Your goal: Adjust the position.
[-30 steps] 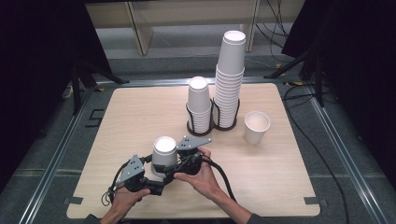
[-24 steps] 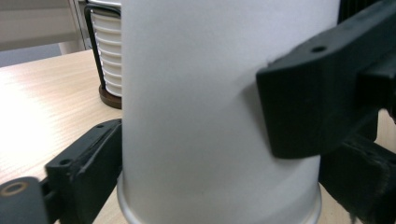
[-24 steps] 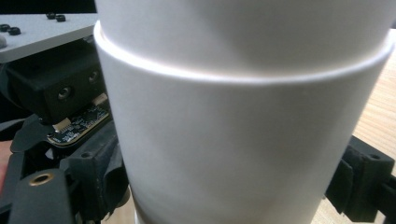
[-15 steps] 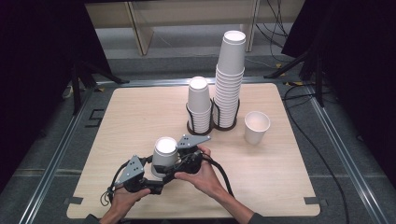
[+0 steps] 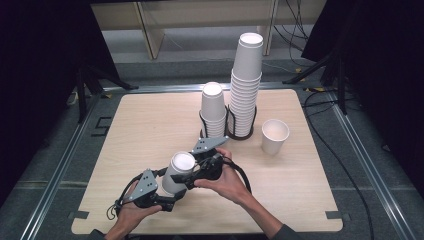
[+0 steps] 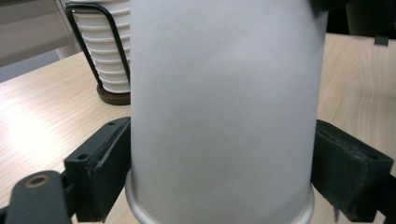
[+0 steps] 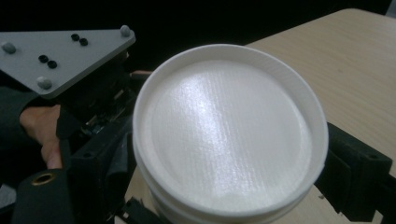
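Holding an upside-down paper cup (image 5: 179, 172) between both sets of fingers, I see from the high view that it sits at the near left of the worktop (image 5: 150, 125), slightly more tilted than a second ago. My left gripper (image 5: 150, 187) is on its near side, my right gripper (image 5: 202, 165) on its far side. Farther off stand a short cup stack (image 5: 212, 107) and a tall cup stack (image 5: 245, 85) in a wire rack, with a lone cup (image 5: 275, 136) at their right.

In the left gripper view, my fingers (image 6: 100, 165) press the cup's wall just above its rim.

In the right gripper view, my fingers (image 7: 357, 172) flank the cup's base, also clamped. The tilt suggests I am working a nested cup loose.
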`<state>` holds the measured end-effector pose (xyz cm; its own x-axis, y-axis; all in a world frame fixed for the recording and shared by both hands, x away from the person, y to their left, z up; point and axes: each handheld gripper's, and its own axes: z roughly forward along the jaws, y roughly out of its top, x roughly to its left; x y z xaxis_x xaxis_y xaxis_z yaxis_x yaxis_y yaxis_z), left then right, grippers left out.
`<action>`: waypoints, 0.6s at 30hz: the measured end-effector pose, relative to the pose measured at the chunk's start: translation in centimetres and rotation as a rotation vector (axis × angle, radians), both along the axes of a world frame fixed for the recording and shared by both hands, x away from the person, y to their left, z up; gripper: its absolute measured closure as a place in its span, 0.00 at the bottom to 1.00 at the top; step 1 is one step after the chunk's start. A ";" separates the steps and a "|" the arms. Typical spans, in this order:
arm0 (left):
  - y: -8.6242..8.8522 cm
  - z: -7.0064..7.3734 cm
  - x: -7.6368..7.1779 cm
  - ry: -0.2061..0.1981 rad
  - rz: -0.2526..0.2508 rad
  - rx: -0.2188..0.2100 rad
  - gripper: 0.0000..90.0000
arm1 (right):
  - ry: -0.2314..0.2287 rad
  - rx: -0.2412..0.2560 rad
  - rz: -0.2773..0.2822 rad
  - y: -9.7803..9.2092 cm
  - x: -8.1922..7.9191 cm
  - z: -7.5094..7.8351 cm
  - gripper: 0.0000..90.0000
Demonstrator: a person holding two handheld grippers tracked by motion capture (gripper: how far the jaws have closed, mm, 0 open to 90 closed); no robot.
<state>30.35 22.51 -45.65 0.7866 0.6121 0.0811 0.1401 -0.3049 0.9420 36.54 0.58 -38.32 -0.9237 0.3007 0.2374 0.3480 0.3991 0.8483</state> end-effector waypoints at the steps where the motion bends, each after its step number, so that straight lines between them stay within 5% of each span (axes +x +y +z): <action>1: 0.0 0.0 0.0 0.004 -0.006 0.015 0.14 | -0.026 -0.020 0.025 -0.1 0.2 0.0 0.17; 9: -0.5 -0.3 -0.3 0.009 -0.044 0.104 0.15 | -0.011 -0.094 0.071 -0.3 0.2 0.0 0.17; 12: -0.7 -0.3 -0.5 0.013 -0.063 0.126 0.15 | 0.026 -0.104 0.066 -0.2 0.0 0.0 0.18; 14: -0.8 -0.3 -0.6 0.012 -0.069 0.130 0.15 | -0.011 -0.109 0.089 -0.2 0.2 -0.2 0.18; 18: -0.8 -0.4 -0.6 0.020 -0.088 0.134 0.15 | 0.032 -0.120 0.099 -0.1 0.0 -0.3 0.22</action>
<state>29.73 21.68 -46.01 0.8393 0.5252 0.1407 0.1257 -0.4392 0.8896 36.55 0.44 -38.65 -0.9428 0.2362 0.2351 0.3279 0.5306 0.7816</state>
